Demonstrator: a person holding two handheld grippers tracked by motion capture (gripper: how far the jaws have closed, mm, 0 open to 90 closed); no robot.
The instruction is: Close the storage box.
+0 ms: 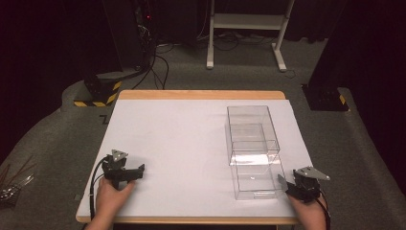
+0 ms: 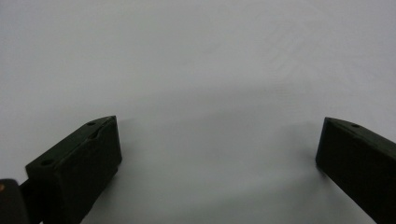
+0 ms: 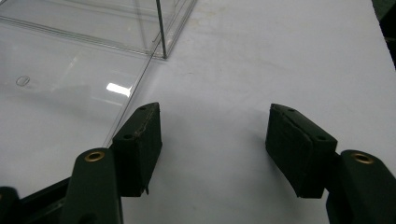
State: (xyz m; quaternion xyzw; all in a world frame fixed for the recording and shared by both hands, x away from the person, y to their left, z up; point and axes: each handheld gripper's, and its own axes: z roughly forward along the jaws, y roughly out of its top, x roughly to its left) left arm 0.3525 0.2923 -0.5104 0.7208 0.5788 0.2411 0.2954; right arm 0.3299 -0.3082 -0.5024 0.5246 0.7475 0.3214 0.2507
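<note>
Clear rectangular plastic box [image 1: 253,151]: right half of white table [image 1: 182,143], untouched. Right gripper [image 1: 287,184] just beside its near corner, jaws spread, empty. Left gripper [image 1: 139,171] near-left, likewise agape. Handling not yet begun.

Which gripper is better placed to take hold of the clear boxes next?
The right gripper, probably. It sits open just beside the near clear box, whose wall passes close by its fingers. The left gripper is open too, but far across the table.
</note>
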